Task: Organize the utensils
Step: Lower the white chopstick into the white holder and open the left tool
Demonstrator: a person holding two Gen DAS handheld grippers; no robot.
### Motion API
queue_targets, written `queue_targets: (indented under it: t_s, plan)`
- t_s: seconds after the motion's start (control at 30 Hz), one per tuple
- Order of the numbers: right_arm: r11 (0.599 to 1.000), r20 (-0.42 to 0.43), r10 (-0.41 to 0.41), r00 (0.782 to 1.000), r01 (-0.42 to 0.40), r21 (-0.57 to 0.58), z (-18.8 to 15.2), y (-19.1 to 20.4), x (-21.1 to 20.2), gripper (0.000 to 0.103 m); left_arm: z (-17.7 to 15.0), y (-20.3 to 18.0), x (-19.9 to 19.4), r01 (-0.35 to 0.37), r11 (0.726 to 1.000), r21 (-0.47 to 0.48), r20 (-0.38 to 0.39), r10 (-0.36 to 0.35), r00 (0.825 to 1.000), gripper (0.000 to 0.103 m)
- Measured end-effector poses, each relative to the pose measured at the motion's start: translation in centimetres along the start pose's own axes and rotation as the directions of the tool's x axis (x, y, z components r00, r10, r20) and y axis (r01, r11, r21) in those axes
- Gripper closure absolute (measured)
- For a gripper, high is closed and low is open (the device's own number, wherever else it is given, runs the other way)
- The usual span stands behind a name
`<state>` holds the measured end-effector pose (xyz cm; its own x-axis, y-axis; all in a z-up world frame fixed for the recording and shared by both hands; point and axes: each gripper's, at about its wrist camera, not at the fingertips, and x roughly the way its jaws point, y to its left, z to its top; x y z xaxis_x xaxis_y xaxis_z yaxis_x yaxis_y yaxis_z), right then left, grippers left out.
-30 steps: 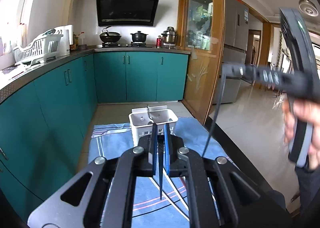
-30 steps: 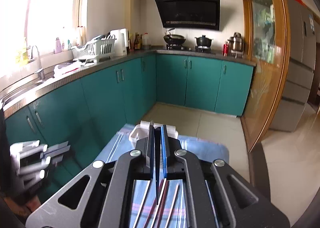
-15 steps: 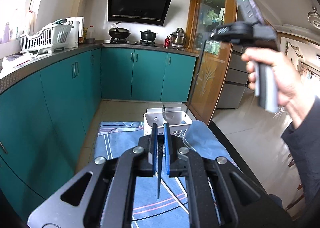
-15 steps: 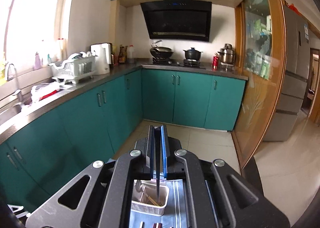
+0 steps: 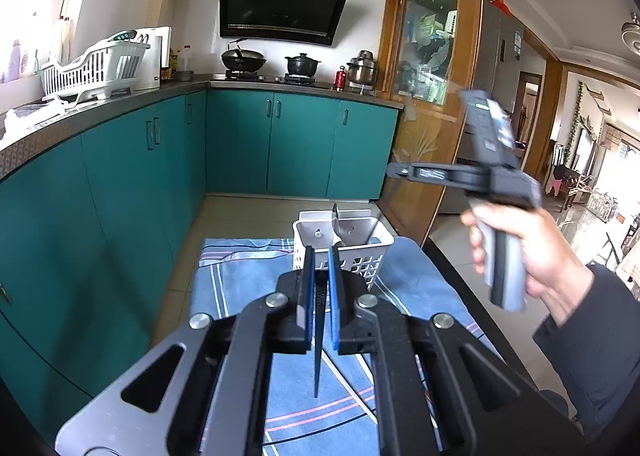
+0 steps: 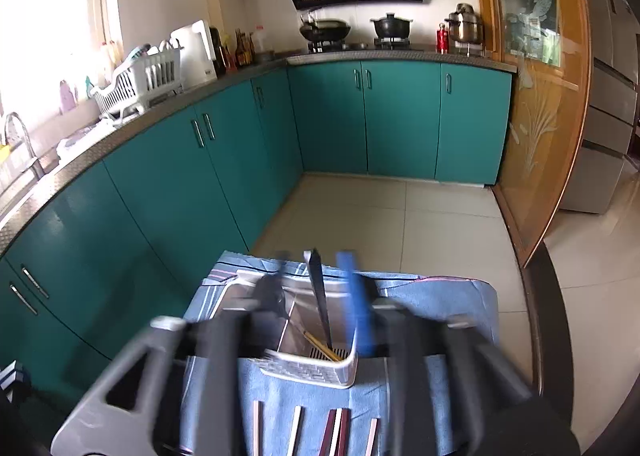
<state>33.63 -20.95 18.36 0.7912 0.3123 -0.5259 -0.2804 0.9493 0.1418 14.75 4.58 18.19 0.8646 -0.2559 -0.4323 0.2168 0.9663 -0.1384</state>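
covering the table, blue striped cloth (image 5: 256,280) beside teal cabinets (image 5: 132,192).

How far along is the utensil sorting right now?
Done: the white slotted plastic caddy on the blue striped cloth already holds a wooden chopstick. In hand: the right claw has just been opening above it, a dark slim utensil standing loose between its pads; the left claw is shut on a thin dark stick. Left: several metal-tipped chopsticks lying on the cloth.
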Motion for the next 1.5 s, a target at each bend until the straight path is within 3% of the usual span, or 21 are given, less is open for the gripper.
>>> queue_targets:
  t_s: [0.07, 0.13, 0.23, 0.33, 0.4, 0.47, 0.5, 0.63, 0.77, 1.03, 1.23, 1.47, 1.5]
  plan:
    - [1.000, 0.057, 0.006, 0.998, -0.006, 0.005, -1.4, -1.2, -2.4, 0.035, -0.1, 0.0, 0.0, -0.001, 1.000, -0.009, 0.004, 0.001, 1.000, 0.097]
    - [0.999, 0.150, 0.012, 0.989, -0.016, 0.028, -3.8, -2.6, -5.7, 0.021, -0.1, -0.3, -0.1, -0.010, 1.000, -0.013, 0.020, 0.011, 1.000, 0.097]
    - [0.991, 0.304, 0.014, 0.953, -0.054, 0.122, -9.2, -5.0, -10.5, 0.003, 0.2, -0.8, -0.3, -0.022, 1.000, -0.009, 0.033, 0.023, 0.999, 0.097]
    - [0.982, 0.395, -0.021, 0.919, -0.056, 0.181, -15.8, -6.9, -12.8, 0.003, 1.0, -1.6, -0.2, -0.030, 1.000, 0.006, 0.040, 0.030, 0.999, 0.097]
    - [0.976, 0.386, -0.061, 0.920, -0.027, 0.217, -19.7, -7.9, -12.5, 0.003, 2.0, -2.3, 0.3, -0.032, 0.999, 0.016, 0.032, 0.031, 0.999, 0.097]
    - [0.968, 0.294, -0.006, 0.956, -0.069, 0.242, -19.8, -8.3, -11.3, 0.003, 3.6, -2.9, 0.6, -0.030, 0.999, 0.028, 0.038, 0.029, 0.999, 0.097]
    - [0.966, 0.293, 0.041, 0.955, -0.112, 0.231, -19.6, -8.2, -11.3, 0.003, 4.6, -3.3, 0.7, -0.038, 0.999, 0.036, 0.042, 0.036, 0.998, 0.097]
    - [0.981, 0.359, -0.020, 0.933, -0.052, 0.188, -19.8, -8.4, -12.4, 0.003, 9.1, -5.1, 0.9, -0.036, 0.996, 0.077, 0.065, 0.031, 0.997, 0.097]
    - [0.965, 0.321, 0.015, 0.947, -0.097, 0.242, -19.8, -9.8, -11.3, 0.003, 13.6, -6.5, 1.7, -0.059, 0.992, 0.110, 0.105, 0.047, 0.993, 0.097]
    - [0.964, 0.289, -0.008, 0.957, -0.070, 0.258, -19.9, -11.6, -10.4, 0.003, 19.7, -6.8, 7.2, -0.115, 0.986, 0.117, 0.108, 0.102, 0.989, 0.097]
    - [0.956, 0.273, -0.016, 0.962, -0.065, 0.286, -19.9, -12.6, -9.8, 0.003, 18.4, -4.6, 13.5, -0.112, 0.992, 0.063, 0.039, 0.110, 0.993, 0.097]
    - [0.963, 0.245, 0.009, 0.969, -0.075, 0.260, -19.9, -12.0, -9.1, 0.003, 11.7, -1.3, 19.5, -0.116, 0.993, 0.027, -0.046, 0.117, 0.992, 0.097]
    - [0.963, 0.241, 0.016, 0.970, -0.079, 0.256, -20.0, -11.9, -9.0, 0.003, 10.7, -1.0, 19.6, -0.107, 0.994, 0.020, -0.042, 0.107, 0.993, 0.089]
